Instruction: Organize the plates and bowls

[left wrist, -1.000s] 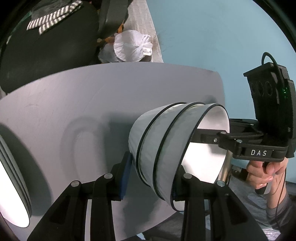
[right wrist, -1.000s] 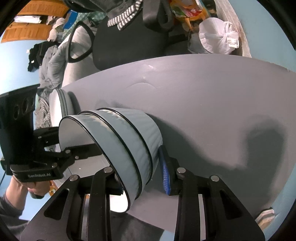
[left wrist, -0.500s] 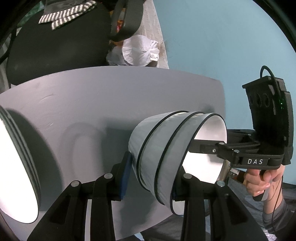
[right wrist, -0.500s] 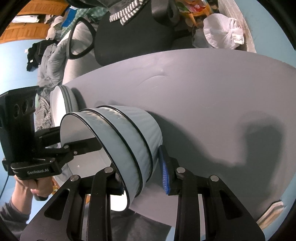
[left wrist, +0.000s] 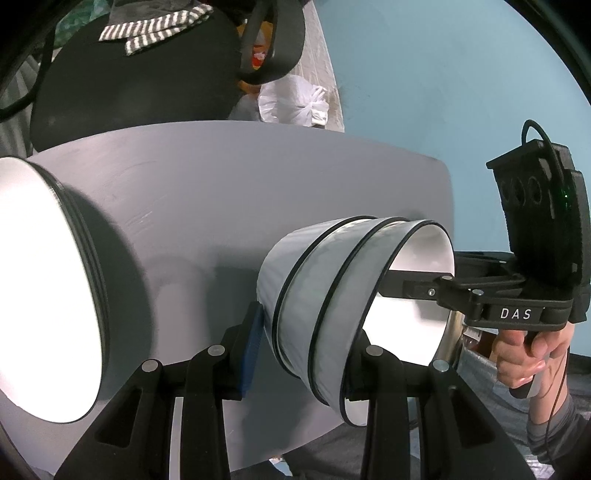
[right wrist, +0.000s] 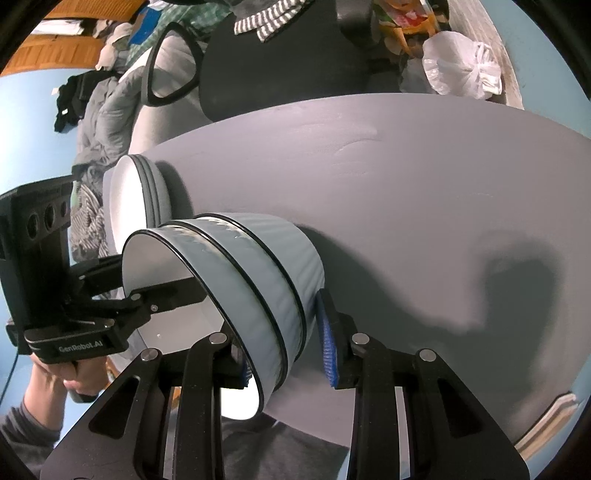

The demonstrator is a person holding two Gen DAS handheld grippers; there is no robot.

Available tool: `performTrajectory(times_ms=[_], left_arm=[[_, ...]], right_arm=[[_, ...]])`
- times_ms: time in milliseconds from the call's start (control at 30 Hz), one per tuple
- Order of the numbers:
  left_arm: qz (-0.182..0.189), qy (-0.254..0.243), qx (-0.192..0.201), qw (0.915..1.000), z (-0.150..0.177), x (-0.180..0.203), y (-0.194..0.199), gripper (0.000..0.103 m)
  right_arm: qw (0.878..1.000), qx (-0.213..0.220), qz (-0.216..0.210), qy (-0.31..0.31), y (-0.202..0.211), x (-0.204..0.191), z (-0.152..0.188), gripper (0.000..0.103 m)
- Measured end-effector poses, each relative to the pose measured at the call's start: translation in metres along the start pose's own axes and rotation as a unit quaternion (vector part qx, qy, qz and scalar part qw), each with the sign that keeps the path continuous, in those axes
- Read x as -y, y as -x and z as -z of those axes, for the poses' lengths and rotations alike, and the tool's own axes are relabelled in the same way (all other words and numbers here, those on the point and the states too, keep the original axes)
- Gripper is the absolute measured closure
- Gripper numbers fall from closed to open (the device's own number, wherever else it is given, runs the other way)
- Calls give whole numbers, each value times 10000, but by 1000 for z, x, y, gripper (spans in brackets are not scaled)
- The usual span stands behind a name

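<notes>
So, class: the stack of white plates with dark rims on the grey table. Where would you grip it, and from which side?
Grip the stack of white plates at its rim, coming in level from the side facing the nested bowls: the rims overhang the grey table, leaving an edge for a finger to slip under.

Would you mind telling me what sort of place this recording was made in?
Probably a lived-in room at home: a grey table, a black office chair draped with a striped cloth, and piled clothes behind.
</notes>
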State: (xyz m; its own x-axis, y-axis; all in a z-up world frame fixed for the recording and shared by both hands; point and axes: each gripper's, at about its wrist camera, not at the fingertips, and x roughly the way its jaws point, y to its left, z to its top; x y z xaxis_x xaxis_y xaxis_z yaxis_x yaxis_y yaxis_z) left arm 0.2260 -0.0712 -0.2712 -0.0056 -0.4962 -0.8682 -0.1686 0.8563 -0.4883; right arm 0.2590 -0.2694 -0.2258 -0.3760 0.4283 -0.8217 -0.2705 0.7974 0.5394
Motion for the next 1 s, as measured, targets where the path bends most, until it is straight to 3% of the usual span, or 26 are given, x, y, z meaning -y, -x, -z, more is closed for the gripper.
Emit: performTrajectory(times_ms=[1000], left_arm=[[-18,408,769,9962,29,-62,88,68]], right_arm=[[9981,24,120,597,-16,-105,-29,73]])
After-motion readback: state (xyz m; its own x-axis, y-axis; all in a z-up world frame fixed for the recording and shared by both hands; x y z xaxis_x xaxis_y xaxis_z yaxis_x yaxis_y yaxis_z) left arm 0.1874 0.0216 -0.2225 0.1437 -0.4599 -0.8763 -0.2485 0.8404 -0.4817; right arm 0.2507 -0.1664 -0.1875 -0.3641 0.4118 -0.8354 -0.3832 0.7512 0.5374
